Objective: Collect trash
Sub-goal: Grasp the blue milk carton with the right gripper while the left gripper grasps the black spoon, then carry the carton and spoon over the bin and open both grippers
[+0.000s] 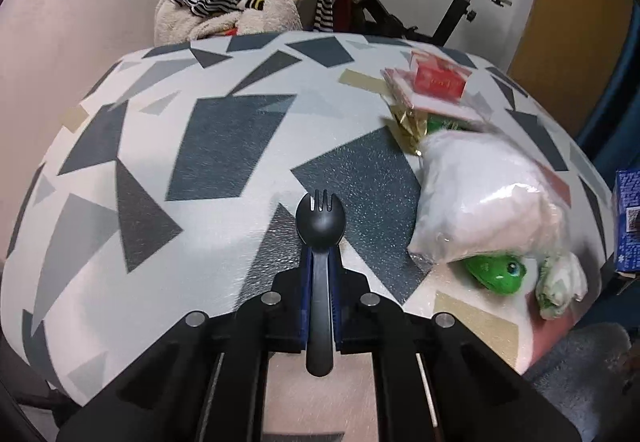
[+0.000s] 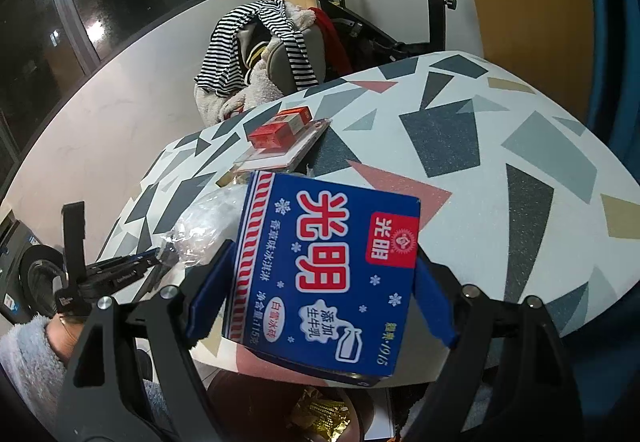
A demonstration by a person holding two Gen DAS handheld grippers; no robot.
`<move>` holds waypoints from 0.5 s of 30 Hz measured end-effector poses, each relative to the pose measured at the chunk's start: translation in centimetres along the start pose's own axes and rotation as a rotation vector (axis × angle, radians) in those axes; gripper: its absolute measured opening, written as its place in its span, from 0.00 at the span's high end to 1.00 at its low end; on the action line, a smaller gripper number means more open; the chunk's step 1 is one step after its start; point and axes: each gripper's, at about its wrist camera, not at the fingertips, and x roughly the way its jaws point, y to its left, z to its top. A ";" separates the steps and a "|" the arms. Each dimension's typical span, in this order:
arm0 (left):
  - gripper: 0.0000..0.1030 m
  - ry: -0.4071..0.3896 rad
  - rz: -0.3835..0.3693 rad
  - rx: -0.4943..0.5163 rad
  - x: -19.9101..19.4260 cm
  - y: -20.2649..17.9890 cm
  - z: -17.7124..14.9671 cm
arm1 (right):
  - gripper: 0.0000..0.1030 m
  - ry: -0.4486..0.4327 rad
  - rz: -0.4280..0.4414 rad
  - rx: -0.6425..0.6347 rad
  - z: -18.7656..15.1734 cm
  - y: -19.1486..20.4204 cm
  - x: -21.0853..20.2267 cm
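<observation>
Left fingers (image 1: 320, 262) clenched on black spork (image 1: 319, 238) handle above desk (image 1: 224, 146). Right fingers (image 2: 320, 302) grasping blue ice-cream box (image 2: 324, 266) over desk edge. Keep both grips firm, lift spork level, carry to bin.

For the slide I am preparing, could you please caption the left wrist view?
Left tool shut on a black plastic spork above the geometric-patterned table, beside a pile of wrappers.
</observation>
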 end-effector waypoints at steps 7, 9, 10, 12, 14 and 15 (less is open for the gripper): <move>0.91 -0.063 -0.028 0.006 -4.2 -0.2 -0.9 | 0.21 -0.004 0.012 -0.030 -0.7 0.8 -1.3; 0.91 -0.080 -0.044 0.003 -5.5 -0.5 -1.6 | 0.21 -0.002 0.018 -0.041 -1.1 1.2 -1.7; 0.91 -0.091 -0.053 0.004 -6.3 -0.7 -2.0 | 0.21 0.000 0.021 -0.045 -1.3 1.3 -1.9; 0.91 -0.105 -0.066 0.011 -7.4 -1.1 -2.7 | 0.21 0.005 0.027 -0.057 -1.9 1.6 -2.3; 0.91 -0.119 -0.083 0.024 -8.6 -1.8 -3.7 | 0.21 0.011 0.031 -0.069 -2.4 2.0 -2.6; 0.91 -0.126 -0.094 0.033 -9.3 -2.2 -4.3 | 0.21 0.015 0.034 -0.078 -2.7 2.3 -2.8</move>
